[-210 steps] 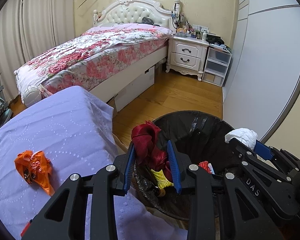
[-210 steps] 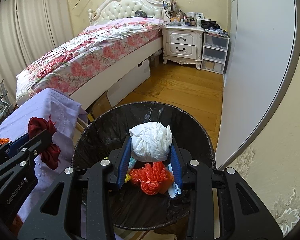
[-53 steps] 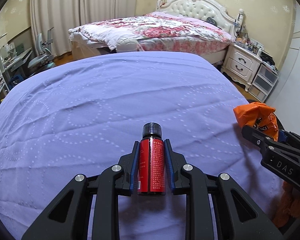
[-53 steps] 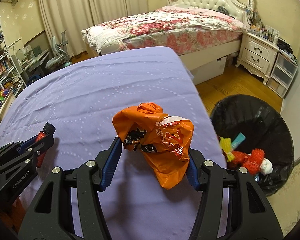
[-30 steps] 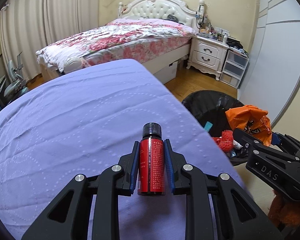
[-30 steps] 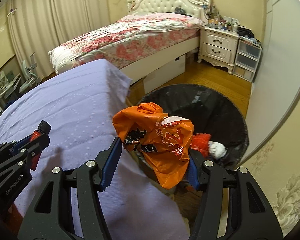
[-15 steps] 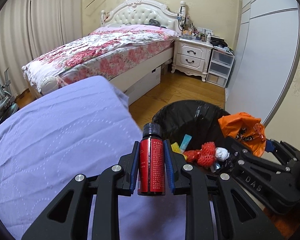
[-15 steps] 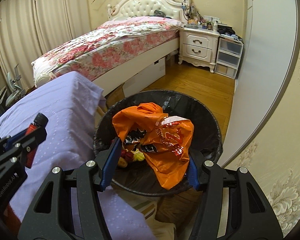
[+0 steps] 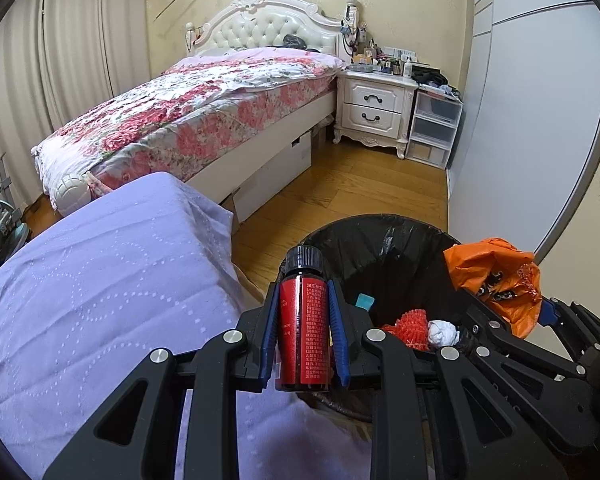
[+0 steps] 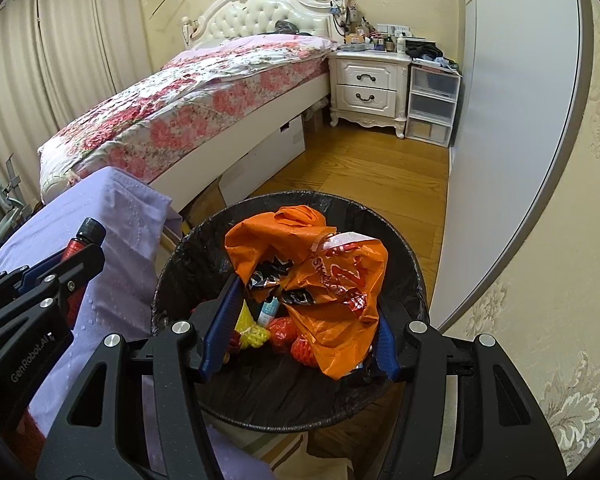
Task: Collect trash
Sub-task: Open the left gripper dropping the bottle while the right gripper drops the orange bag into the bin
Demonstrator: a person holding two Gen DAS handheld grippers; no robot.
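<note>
Blue pads of the left gripper (image 9: 303,332) are clamped on a small red bottle (image 9: 303,340) with a black cap, held upright, jaws nearly closed around its body. Bottle sits at the near-left rim of the bin (image 9: 340,236), not yet over the middle; part of it is above the purple cloth (image 9: 100,280) on the table edge.

Right gripper (image 10: 300,332) is spread wide and pinches a crumpled orange plastic bag (image 10: 320,272) between its blue pads; the bag hangs directly above the bin (image 10: 414,272) opening, its lower tail dipping below rim level. Whether it touches the trash underneath cannot be told.

Bin is round with a black liner, standing on the wood floor (image 10: 372,168) just right of the cloth-covered table. Inside: a red mesh ball (image 9: 414,318), a white wad (image 9: 442,332), a teal piece (image 9: 365,302), and a yellow mesh lump (image 10: 252,330).

In the left wrist view the right gripper and bag (image 9: 496,276) show at the bin's right side. In the right wrist view the left gripper and bottle (image 10: 80,248) show at left over the cloth.

Far: a bed (image 9: 204,116) with floral cover, a white nightstand (image 9: 374,108), and plastic drawers (image 9: 436,128) by the right wall.
</note>
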